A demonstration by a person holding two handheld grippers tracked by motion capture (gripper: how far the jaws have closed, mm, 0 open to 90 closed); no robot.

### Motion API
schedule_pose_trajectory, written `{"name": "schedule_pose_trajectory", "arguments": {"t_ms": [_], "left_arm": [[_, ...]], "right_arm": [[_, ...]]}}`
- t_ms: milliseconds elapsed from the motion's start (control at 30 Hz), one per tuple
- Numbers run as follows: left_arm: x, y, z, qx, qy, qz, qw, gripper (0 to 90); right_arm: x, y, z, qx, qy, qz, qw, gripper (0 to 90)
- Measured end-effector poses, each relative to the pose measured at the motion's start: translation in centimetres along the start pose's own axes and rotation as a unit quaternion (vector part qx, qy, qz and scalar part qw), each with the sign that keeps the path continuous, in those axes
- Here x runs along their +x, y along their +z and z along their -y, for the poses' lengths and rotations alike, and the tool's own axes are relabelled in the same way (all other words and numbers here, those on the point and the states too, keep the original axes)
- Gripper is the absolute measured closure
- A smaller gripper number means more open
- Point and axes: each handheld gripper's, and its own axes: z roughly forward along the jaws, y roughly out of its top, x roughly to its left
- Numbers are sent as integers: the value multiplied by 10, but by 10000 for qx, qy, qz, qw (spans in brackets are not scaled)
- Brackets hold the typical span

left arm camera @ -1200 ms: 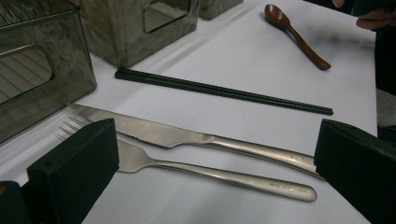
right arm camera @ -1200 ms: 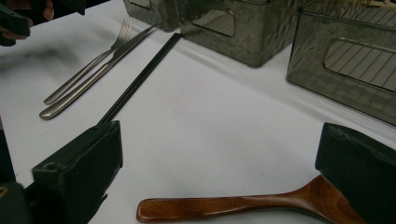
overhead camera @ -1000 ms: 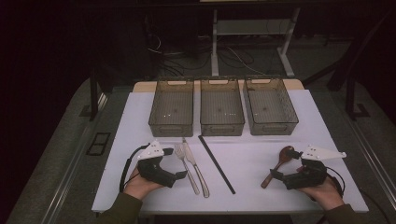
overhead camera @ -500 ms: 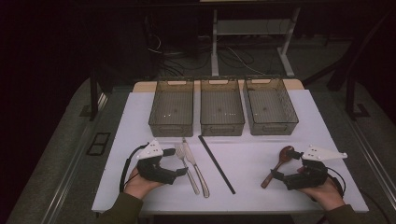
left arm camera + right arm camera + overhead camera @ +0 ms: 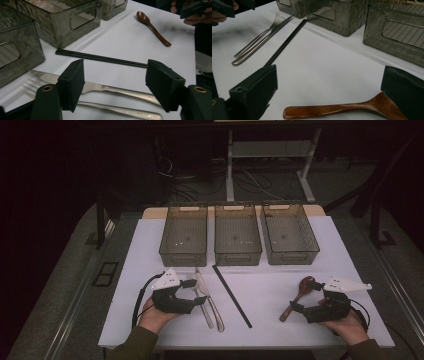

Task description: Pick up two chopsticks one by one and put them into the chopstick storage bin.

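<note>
Cutlery lies on my bench: knife and fork side by side between the jaws of my left claw, which have just been closing but aren't pressing yet. My right claw is spread around the spoon. Chopsticks lie between knife and spoon, trays behind.
</note>
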Motion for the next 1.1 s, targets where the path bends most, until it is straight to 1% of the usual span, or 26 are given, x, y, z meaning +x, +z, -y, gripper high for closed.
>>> {"name": "schedule_pose_trajectory", "arguments": {"t_ms": [67,200,233,300,333,367,400,433,467,500,533,567,600,733,767,800,900,967,1100], "left_arm": [[-2,3,0,11,-5,9,10000,360],[-4,8,-2,100,56,20,9999,386],[-5,8,-3,99,68,24,9999,420],[-6,9,-4,59,69,32,10000,435],[-6,10,-5,53,95,43,9999,474],[-8,11,-6,59,120,54,9999,474],[-9,12,-6,76,143,75,9998,521],[-10,13,-7,91,149,101,9998,521],[-11,14,-7,99,149,133,9998,545],[-12,16,-8,134,175,173,9996,595],[-13,18,-8,153,202,213,9995,595],[-14,20,-9,176,233,243,9993,641],[-16,22,-9,198,228,291,9991,641],[-19,31,-11,310,276,444,9981,743],[-20,33,-12,353,277,457,9979,792],[-20,35,-12,357,271,478,9978,792],[-23,41,-14,427,321,591,9968,877],[-26,46,-14,451,338,643,9963,883],[-29,58,-14,637,463,769,9939,883]], "right_arm": [[0,1,0,0,-10,-7,10000,1],[0,1,0,-20,-5,-18,10000,1],[0,2,0,-14,-3,-6,10000,0],[-1,2,0,-24,5,-3,10000,1],[-1,1,0,-31,30,5,10000,0],[-1,1,0,-31,30,5,10000,0],[-1,1,0,-30,-1,7,10000,0],[-1,1,0,-30,-1,7,10000,0],[-1,1,0,-23,6,6,10000,0],[-1,2,0,-22,6,7,10000,0],[-1,2,0,-22,6,7,10000,0],[-1,2,0,-22,2,-3,10000,1],[-1,2,0,-22,2,-3,10000,1],[-1,2,0,-15,31,-2,10000,0],[-1,2,0,-21,34,0,10000,0],[-1,2,0,-21,34,0,10000,0],[-1,2,1,-10,29,7,10000,1],[-1,2,1,-10,19,9,10000,0],[-1,2,1,-6,16,15,10000,0]]}}
